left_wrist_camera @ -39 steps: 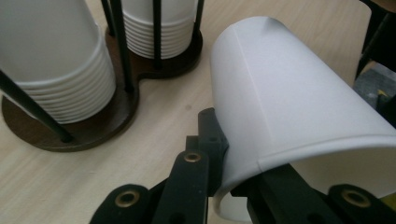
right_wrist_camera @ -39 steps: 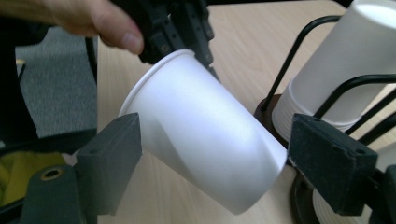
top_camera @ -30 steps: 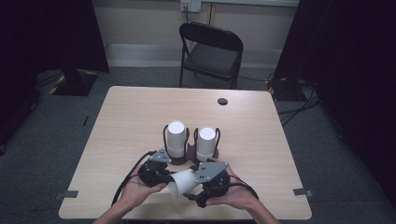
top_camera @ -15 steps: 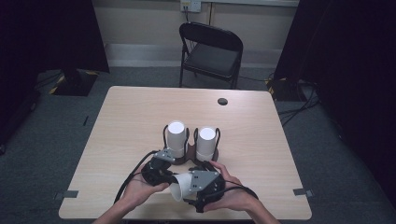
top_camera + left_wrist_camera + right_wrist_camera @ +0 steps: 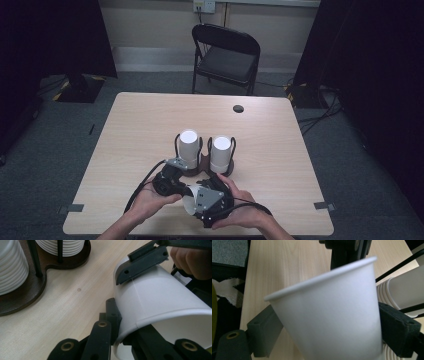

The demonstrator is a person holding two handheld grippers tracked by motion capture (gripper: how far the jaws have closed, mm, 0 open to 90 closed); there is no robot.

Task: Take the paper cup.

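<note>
High view: held a white paper cup [image 5: 189,204] on its side at the table's [image 5: 280,150] near edge, just before the dark wooden cup stand [image 5: 200,169]. Left gripper [image 5: 172,181] pinched shut on the cup's rim [image 5: 130,332]; right gripper [image 5: 212,202] spread wide, clasping its body [image 5: 337,315]. Farther, two cup stacks [image 5: 189,149] upright in the stand. Beyond, a folding chair [image 5: 225,55]

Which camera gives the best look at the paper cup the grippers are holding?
The right gripper view: the paper cup spans it, rim and wall sharp, between that gripper's black jaws. The left gripper view shows its rim end pinched by the left gripper. The high view shows a small white patch between the hands, largely hidden.
</note>
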